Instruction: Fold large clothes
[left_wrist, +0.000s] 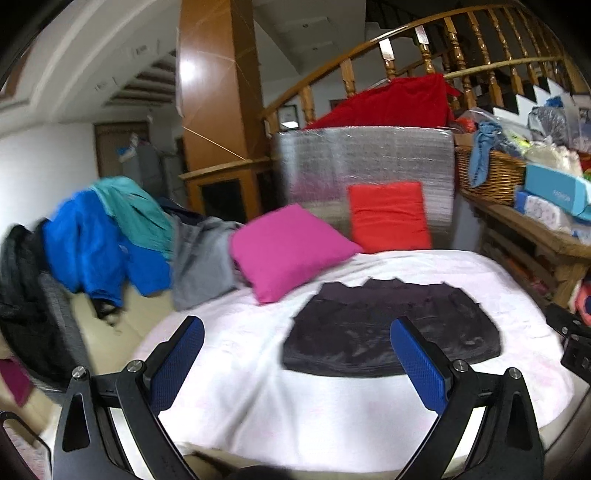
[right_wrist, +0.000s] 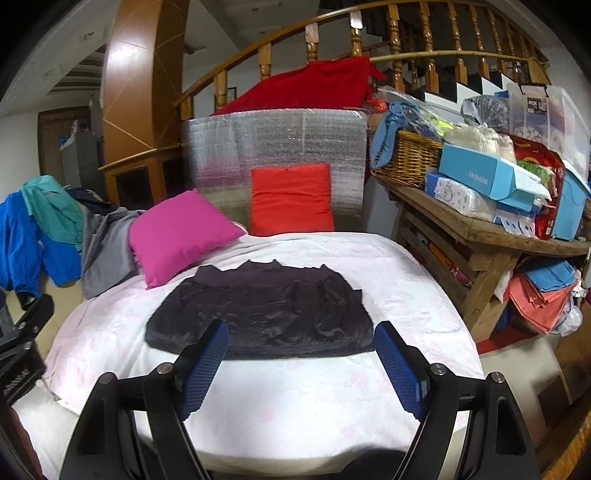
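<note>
dark garment (right_wrist: 258, 314) beyond right gripper (right_wrist: 301, 345)

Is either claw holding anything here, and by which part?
Nothing is held. The left claw and right claw are open, short of the dark garment on the bed.

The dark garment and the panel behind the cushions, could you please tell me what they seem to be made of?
The dark garment looks like a thin, slightly glossy fabric, perhaps satin or a synthetic: soft highlights run along its wrinkles. The panel looks like silvery foil-faced padding: it is reflective with a fine ribbed texture. Blur leaves both uncertain.
</note>
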